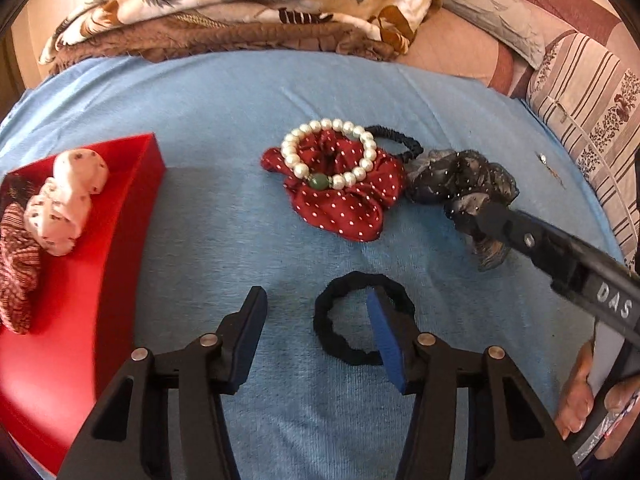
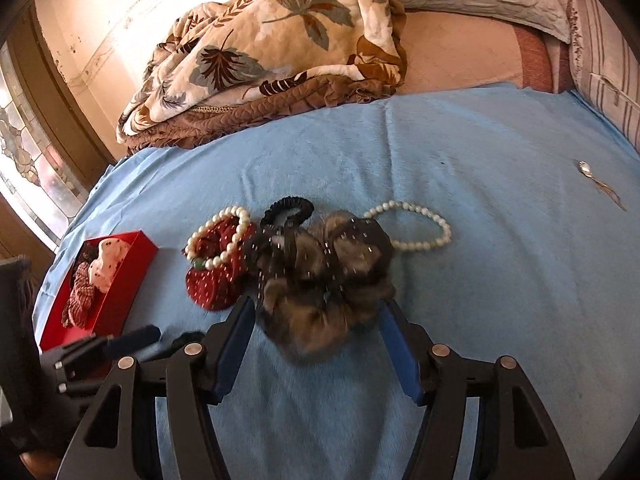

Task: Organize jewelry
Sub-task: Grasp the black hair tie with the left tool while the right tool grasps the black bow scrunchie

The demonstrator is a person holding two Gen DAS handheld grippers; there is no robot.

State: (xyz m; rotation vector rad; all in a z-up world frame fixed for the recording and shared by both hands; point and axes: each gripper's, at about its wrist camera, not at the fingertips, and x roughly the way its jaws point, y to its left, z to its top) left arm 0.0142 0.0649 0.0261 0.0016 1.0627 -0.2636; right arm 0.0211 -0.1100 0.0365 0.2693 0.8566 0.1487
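A red box at the left holds a pink spotted scrunchie and a striped one. A pearl bracelet lies on a red dotted scrunchie. A plain black hair tie lies by my open, empty left gripper, whose right finger covers part of it. My right gripper stands open around a dark sheer scrunchie. A second pearl bracelet and another black tie lie behind it.
The blue cloth covers the bed. A leaf-print quilt is heaped at the back and pillows lie at the right. A small earring lies at the far right of the cloth.
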